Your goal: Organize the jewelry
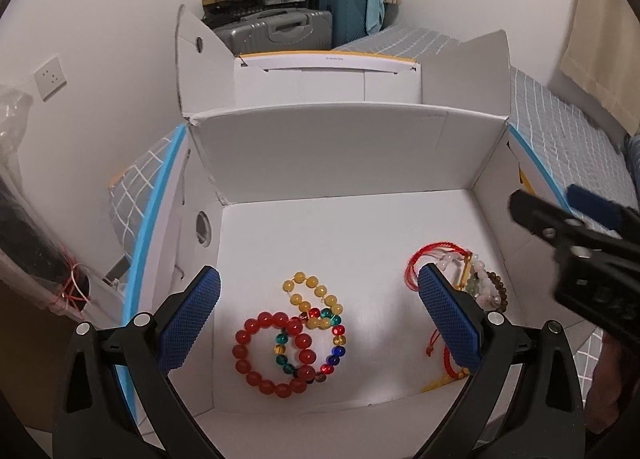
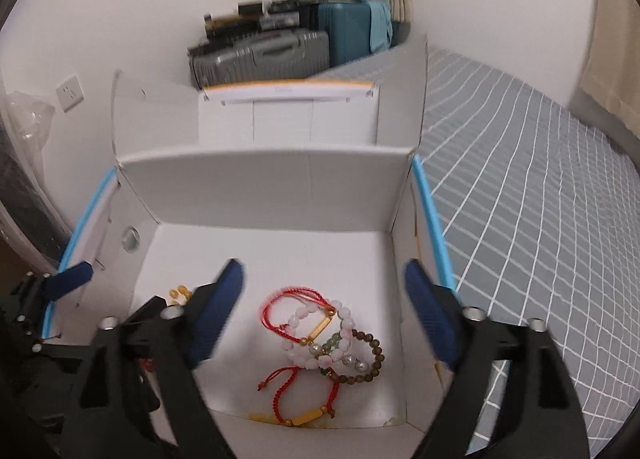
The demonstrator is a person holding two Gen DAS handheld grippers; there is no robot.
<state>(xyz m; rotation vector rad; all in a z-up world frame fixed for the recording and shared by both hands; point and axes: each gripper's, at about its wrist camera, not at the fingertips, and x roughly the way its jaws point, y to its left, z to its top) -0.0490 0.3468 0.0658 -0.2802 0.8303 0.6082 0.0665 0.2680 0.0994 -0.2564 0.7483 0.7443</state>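
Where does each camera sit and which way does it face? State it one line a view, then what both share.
Left wrist: sits on the left hand-held gripper, looking down into the white box at the red bead bracelet; its own open blue fingers show, and the right hand-held gripper at the right edge.
Right wrist: sits on the right hand-held gripper, looking down at the red cord bracelet pile; its open fingers show.
Shared: the box, the cord pile, the suitcases behind.
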